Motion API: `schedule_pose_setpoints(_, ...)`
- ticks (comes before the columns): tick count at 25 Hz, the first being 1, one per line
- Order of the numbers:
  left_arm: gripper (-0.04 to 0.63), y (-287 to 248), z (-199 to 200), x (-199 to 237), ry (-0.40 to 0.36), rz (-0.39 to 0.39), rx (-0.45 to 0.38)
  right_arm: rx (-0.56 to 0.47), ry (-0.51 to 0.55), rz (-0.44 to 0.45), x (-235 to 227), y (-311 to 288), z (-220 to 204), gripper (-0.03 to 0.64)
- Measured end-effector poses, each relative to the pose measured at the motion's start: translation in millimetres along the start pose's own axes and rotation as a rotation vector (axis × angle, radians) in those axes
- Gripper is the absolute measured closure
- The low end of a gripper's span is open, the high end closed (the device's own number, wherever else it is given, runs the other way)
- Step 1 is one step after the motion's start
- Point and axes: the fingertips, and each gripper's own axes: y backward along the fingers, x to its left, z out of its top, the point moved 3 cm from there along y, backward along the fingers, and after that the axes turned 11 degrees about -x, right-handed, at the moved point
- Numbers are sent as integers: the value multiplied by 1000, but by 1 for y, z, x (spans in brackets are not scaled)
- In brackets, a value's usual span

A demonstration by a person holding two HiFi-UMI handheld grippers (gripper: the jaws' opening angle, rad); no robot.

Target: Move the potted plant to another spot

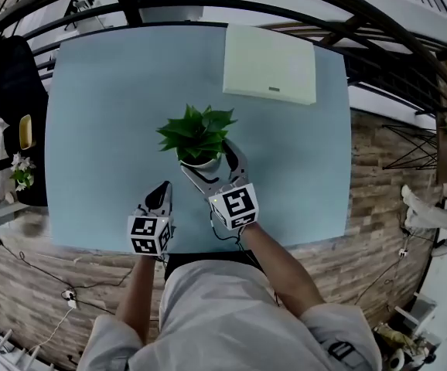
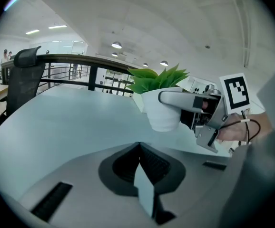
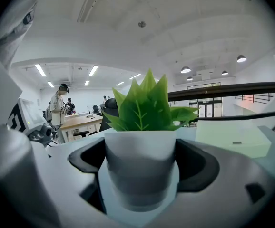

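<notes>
Right gripper (image 3: 138,186) pinches the potted plant (image 3: 140,127) at its pot; left gripper (image 2: 144,184) jaws pressed together, empty. Carry it upright, clear of the table (image 1: 100,130).

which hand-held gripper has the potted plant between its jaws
The right hand-held gripper: its jaws clamp the potted plant by its white pot. The left hand-held gripper is shut and empty.

Potted plant (image 1: 197,131) — leafy green, white pot, upright — near the middle of the pale blue table (image 1: 92,130)
</notes>
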Motion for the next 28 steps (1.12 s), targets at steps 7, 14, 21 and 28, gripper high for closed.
schedule_pose_setpoints(7, 583, -23, 47, -42, -89, -61, -66, -115, 18, -56, -44, 32, 52, 155)
schedule_pose_setpoints(14, 583, -18, 65, -70, -135, -114, -96, -222, 46, -77, -41, 55, 94, 155)
schedule_pose_setpoints(21, 583, -2, 93, -99, -170, -121, -156, -309, 39, -74, -41, 82, 133, 155)
schedule_pose_setpoints(28, 583, 7, 103, -117, -196, -110, -198, -402, 81, -43, -39, 104, 170, 156)
